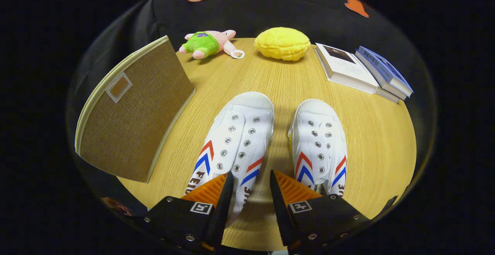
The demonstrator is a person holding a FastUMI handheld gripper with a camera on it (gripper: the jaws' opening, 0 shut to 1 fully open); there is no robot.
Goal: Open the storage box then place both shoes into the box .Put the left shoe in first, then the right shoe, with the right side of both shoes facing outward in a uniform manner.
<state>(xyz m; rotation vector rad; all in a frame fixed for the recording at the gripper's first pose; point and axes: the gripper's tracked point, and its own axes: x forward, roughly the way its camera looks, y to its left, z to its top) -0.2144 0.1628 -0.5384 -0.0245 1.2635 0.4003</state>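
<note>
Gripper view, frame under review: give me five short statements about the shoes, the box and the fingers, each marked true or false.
1. The storage box is closed. True.
2. Both shoes are already inside the box. False: the left shoe and the right shoe stand side by side on the table, to the right of the box.
3. The gripper is shut on a shoe. False: its fingers are apart and hold nothing, over the gap between the two shoes.
4. A yellow plush lies beyond the shoes. True.
5. The books are stacked on top of the box. False: they lie on the table, across from the box.
</note>
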